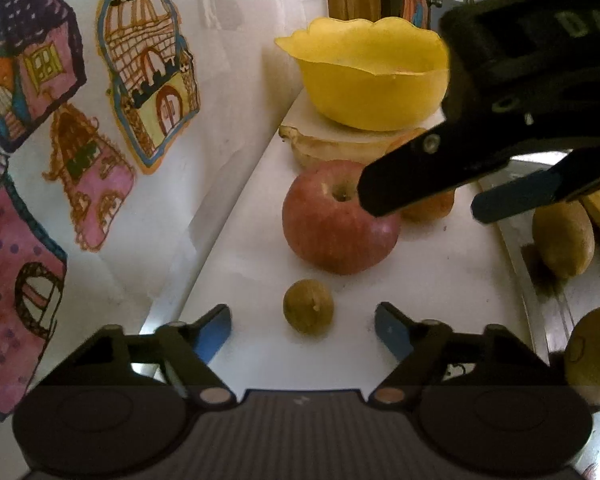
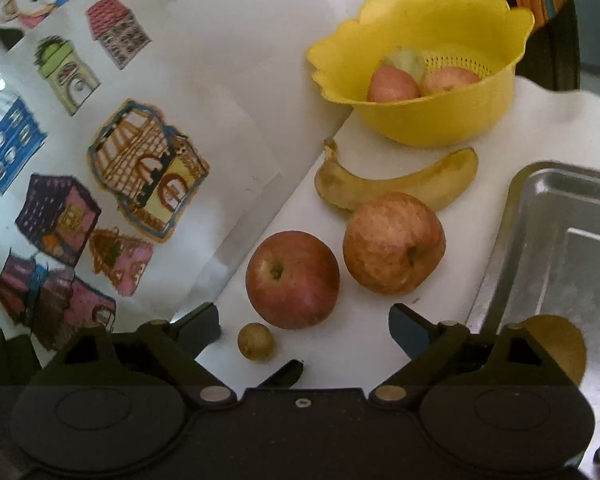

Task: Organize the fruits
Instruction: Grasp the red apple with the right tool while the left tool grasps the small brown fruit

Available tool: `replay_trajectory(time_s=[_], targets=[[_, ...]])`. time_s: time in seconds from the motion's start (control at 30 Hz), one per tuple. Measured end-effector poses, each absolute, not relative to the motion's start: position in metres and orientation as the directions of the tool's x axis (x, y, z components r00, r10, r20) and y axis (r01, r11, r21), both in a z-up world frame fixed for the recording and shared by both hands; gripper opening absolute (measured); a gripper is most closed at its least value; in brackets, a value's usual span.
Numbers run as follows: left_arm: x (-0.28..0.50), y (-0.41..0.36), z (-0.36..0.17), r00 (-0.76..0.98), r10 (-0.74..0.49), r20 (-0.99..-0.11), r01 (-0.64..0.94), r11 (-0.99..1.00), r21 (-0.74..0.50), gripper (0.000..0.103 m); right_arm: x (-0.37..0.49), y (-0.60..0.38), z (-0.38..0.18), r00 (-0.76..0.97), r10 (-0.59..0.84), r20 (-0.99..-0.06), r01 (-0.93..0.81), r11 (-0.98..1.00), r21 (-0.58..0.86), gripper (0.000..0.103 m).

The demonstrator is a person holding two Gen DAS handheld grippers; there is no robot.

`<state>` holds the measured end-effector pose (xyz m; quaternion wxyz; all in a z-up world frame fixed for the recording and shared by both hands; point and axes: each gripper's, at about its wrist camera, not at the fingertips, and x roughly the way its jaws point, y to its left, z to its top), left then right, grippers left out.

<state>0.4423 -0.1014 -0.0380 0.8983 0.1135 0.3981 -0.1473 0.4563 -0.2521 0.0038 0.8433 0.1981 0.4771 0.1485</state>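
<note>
We judge the sorting partly done. The yellow bowl (image 2: 420, 92) already holds 3 fruits: 2 reddish ones and 1 pale green one behind them. The metal tray (image 1: 540, 280), to the right of both claws, carries 2 kiwis and part of a banana near its rim, as seen from the left wrist view.

Left to sort, on the white surface (image 2: 340, 344):
- 1 red apple (image 2: 292, 279), directly ahead of the right claw (image 2: 304, 326).
- 1 paler apple (image 2: 394, 243), ahead and to the right of the right claw, just beside the red apple.
- 1 banana (image 2: 396, 186), beyond both apples, in front of the bowl.
- 1 small kiwi (image 1: 308, 306), just ahead of the left claw (image 1: 302, 330), between the lines of its fingers.

Claw state:
- Left claw: its jaws stand apart and hold nothing. The small kiwi lies ahead of the blue pads; neither pad touches it.
- Right claw: its jaws stand wide and hold nothing. From the left wrist view, one finger hangs over the red apple; we cannot tell whether it touches the skin.

We count 4 loose fruits. Which container each belongs in is a judgement: apples appear to go to the bowl, kiwis and bananas to the tray. On that reading, the next 2 moves are the small kiwi for the left claw and the red apple for the right.
</note>
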Motion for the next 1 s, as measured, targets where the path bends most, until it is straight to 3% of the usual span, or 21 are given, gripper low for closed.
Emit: replay_trajectory(time_s=[0.37,0.7,1.0], targets=[[0.445,-0.084,-0.033,0.648,-0.185,-0.739,0.311,0.95,0.035,0.029,0.479,-0.244,-0.013,0.476,0.48,-0.737,0.026,0.83,0.557,0.09],[0.433,-0.064,-0.023,0.653,-0.107,-0.75,0.207,0.977,0.041,0.029,0.491,-0.222,-0.023,0.499,0.437,-0.748,0.097,0.83,0.55,0.09],[0.414,-0.044,-0.021,0.659,-0.073,-0.749,0.19,0.979,0.071,0.029,0.5,-0.194,-0.033,0.518,0.335,-0.787,0.103,0.889,0.447,0.085]])
